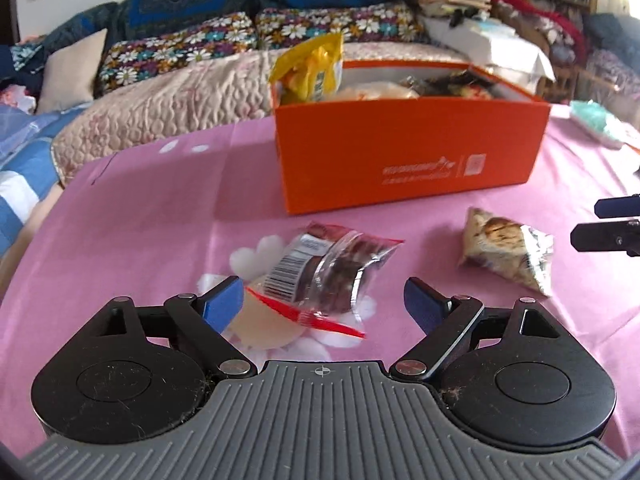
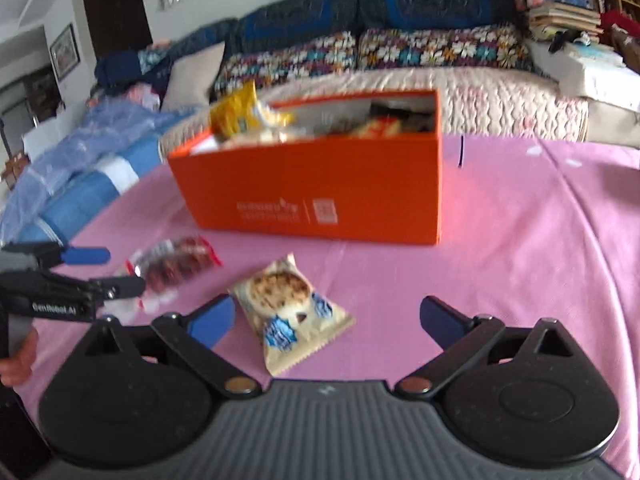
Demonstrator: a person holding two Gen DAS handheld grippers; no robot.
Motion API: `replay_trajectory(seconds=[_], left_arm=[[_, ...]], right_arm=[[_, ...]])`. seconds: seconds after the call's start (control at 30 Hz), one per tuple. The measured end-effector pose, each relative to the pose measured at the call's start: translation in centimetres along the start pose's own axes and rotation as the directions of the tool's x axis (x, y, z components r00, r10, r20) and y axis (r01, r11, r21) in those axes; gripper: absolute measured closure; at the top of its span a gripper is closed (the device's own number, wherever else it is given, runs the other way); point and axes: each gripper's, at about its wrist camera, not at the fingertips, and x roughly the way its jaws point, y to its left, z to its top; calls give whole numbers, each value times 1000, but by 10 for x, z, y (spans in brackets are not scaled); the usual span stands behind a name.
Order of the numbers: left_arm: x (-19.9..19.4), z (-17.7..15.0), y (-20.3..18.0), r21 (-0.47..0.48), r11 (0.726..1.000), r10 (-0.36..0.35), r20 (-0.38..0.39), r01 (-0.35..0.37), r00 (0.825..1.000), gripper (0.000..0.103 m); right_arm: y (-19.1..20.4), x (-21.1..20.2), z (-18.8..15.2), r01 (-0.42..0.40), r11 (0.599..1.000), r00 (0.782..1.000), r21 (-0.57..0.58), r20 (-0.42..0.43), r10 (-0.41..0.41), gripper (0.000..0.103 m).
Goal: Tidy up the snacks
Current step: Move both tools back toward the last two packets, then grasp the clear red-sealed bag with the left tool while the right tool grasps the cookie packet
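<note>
Both grippers spread wide, grasping nothing: left gripper (image 1: 324,300) over the clear red-edged packet (image 1: 320,268), right gripper (image 2: 326,316) over the cookie packet (image 2: 290,312). Those two lie loose on the pink tabletop (image 2: 520,240); judged nearly done. Beyond, the orange box (image 2: 320,188) holds several snacks, including a yellow bag (image 1: 310,68). Box print too blurred to read; "CenRobot.AI" readable on the left gripper's body.

box inside: the orange box (image 2: 312,188) wall hides most of the snacks in it
box words: too blurry to read
hand (image 2: 18,356): cut off by the picture's left edge
</note>
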Motion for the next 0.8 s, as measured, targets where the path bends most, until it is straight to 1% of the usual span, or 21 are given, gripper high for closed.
replay_trajectory(seconds=[0.07, 0.1, 0.17, 0.27, 0.33, 0.37, 0.4, 0.43, 0.47, 0.5, 0.53, 0.6, 0.7, 0.8], left_arm=[[6, 3, 1, -9, 1000, -1, 11, 1, 1000, 36], [10, 6, -1, -2, 1000, 8, 22, -8, 1000, 34], [22, 14, -6, 34, 999, 28, 15, -28, 1000, 33], [39, 22, -10, 74, 997, 25, 1, -25, 1000, 34], [49, 23, -10, 98, 995, 28, -20, -26, 999, 35], [54, 22, -9, 102, 994, 34, -39, -30, 999, 36], [59, 21, -8, 100, 995, 36, -55, -30, 998, 41], [62, 20, -6, 91, 995, 36, -70, -30, 997, 50], [62, 19, -4, 68, 998, 21, -64, -16, 998, 59], [61, 19, -2, 54, 999, 11, -71, -7, 997, 71], [61, 20, 0, 40, 999, -5, -76, 9, 997, 74], [58, 18, 1, 12, 1000, -9, -78, 10, 997, 75], [47, 10, -5, 27, 1000, -13, -83, 15, 996, 75], [29, -4, -17, 43, 999, -22, -83, 26, 996, 75]], right_arm=[[4, 13, 2, -23, 1000, 1000, -3, -16, 23, 3], [7, 19, 4, -31, 999, 999, -9, -21, 30, 3], [15, 34, 5, -37, 999, 999, -40, -39, 35, 3], [28, 53, 5, -48, 995, 997, -91, -59, 43, 4], [33, 61, 6, -58, 990, 997, -127, -67, 50, 10], [36, 66, 5, -51, 988, 996, -145, -80, 39, 17], [38, 71, 5, -42, 986, 996, -161, -85, 28, 19], [40, 72, 6, -29, 983, 997, -184, -79, 14, 20], [43, 73, 6, -21, 978, 997, -207, -79, 5, 31], [45, 72, 6, -16, 975, 997, -223, -74, 0, 45], [46, 69, 5, -5, 975, 997, -223, -70, -11, 46], [44, 64, 3, -14, 976, 996, -215, -84, -4, 47], [39, 49, -7, 3, 974, 996, -229, -85, -23, 47], [29, 31, -19, 10, 975, 996, -221, -87, -30, 47]])
